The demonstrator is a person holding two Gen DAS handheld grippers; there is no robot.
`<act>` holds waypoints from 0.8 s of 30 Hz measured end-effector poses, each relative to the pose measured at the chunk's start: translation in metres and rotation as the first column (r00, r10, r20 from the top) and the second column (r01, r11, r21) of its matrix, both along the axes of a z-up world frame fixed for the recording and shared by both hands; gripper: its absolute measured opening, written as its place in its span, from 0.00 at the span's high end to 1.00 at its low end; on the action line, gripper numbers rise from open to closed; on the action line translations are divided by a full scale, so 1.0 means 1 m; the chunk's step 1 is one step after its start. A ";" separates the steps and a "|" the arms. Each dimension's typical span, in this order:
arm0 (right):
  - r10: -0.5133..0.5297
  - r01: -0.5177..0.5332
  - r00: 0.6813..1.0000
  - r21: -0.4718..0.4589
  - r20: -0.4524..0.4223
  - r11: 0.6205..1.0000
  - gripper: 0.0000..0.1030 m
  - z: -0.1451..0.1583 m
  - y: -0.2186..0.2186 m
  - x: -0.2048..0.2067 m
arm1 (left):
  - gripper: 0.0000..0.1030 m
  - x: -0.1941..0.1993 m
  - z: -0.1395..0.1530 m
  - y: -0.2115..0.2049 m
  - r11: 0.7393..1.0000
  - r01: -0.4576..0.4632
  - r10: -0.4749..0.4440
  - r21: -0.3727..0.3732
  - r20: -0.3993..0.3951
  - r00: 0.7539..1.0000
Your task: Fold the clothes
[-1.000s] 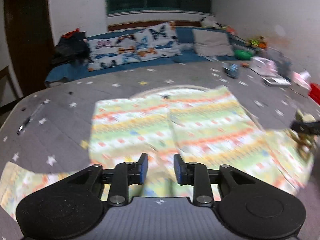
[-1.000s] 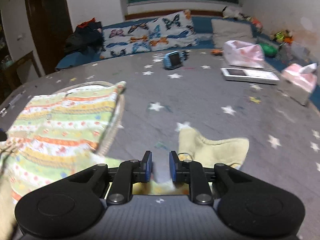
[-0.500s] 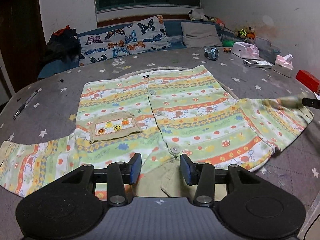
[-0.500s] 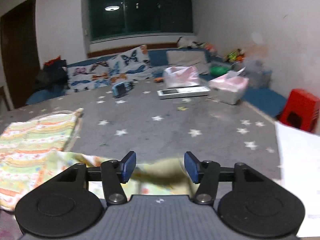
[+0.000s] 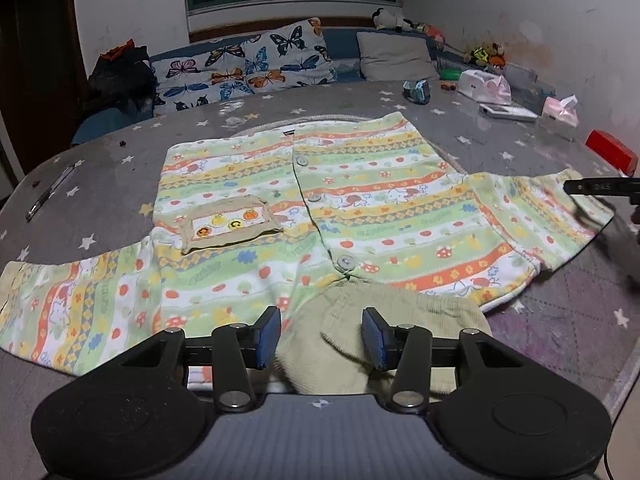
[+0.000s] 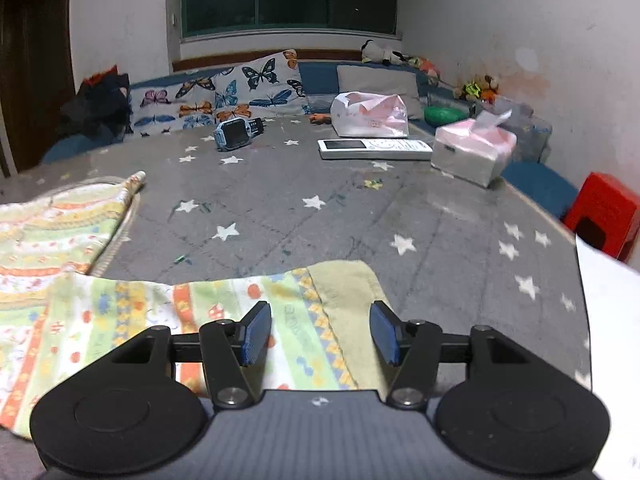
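A striped, patterned child's shirt lies spread flat, front up, on the grey star-print table, with a beige chest pocket and both sleeves out. Its pale green collar lies just ahead of my left gripper, which is open above it. The right sleeve with its pale cuff lies under my right gripper, also open with nothing held. The right gripper's tip shows at the right edge of the left wrist view.
On the table's far right sit a white remote, a pink tissue box, a pink bag and a blue toy. A pen lies far left. A red stool stands beyond the right edge; a sofa with butterfly cushions lies behind.
Both grippers have opened wider and let go of the shirt, which now lies spread flat. The right sleeve has settled flat under the right gripper.
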State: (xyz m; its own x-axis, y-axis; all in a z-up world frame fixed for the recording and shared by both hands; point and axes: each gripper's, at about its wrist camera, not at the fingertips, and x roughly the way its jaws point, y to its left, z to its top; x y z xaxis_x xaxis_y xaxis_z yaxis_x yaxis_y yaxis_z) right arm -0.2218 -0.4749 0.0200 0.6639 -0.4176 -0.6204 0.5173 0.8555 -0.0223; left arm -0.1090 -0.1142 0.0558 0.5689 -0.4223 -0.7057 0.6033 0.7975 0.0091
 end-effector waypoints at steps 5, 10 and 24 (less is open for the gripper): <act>0.046 -0.046 0.999 -0.007 0.019 0.999 0.37 0.013 0.018 0.001 | 0.53 0.003 0.013 0.018 0.999 -0.025 0.026 -0.040 0.021 0.999; 0.141 -0.142 0.990 0.036 0.026 0.989 0.31 0.018 0.046 0.004 | 0.53 0.016 0.001 0.020 0.998 -0.059 0.059 -0.013 -0.021 0.998; -0.008 0.008 1.000 0.042 -0.006 0.999 0.35 0.013 0.021 -0.035 | 0.32 0.016 0.024 0.014 0.997 -0.063 0.064 -0.037 0.052 0.997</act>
